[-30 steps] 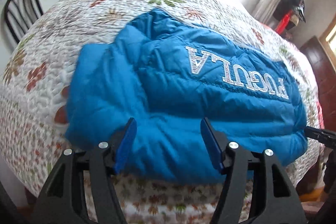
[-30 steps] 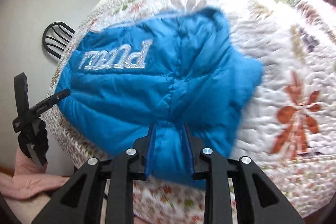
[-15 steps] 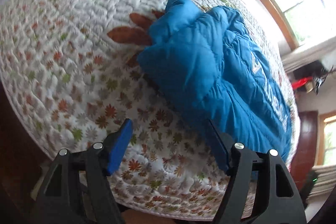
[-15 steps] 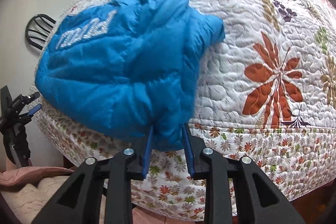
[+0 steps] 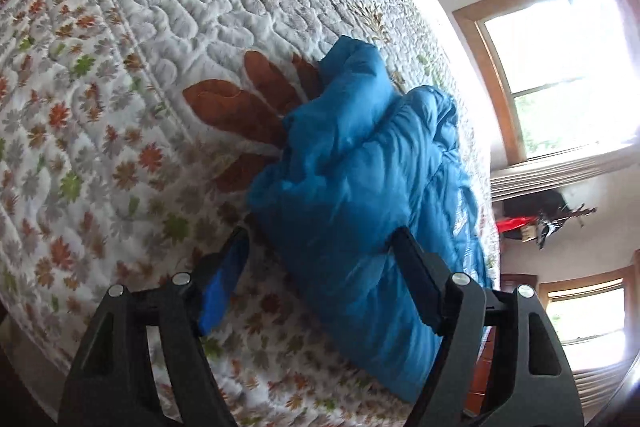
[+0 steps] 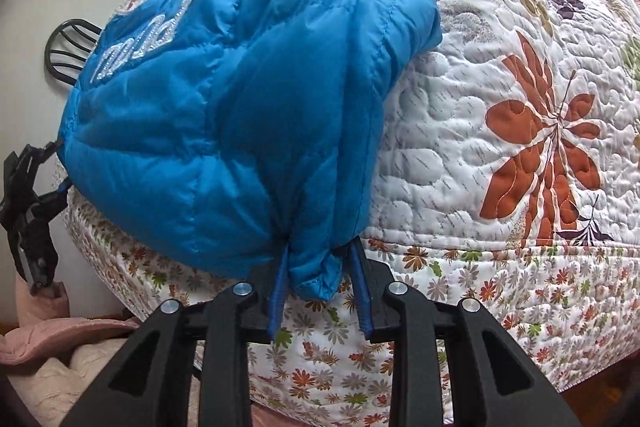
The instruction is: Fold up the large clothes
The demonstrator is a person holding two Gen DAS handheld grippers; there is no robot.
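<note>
Between the right gripper's (image 6: 320, 291) nearly closed pads, a jacket (image 6: 240, 115) edge is pinched, probably anchoring it on the bed (image 6: 480, 155). Left gripper (image 5: 320, 275) straddles another edge, jaws opening, gripping nothing.

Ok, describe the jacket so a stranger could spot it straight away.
Start at the bed under its white floral quilt. Near the quilt's front edge lies the jacket, puffy and bunched, its lower corner pinched in the right gripper. It is the only plain bright blue thing there, with silver lettering across it.
</note>
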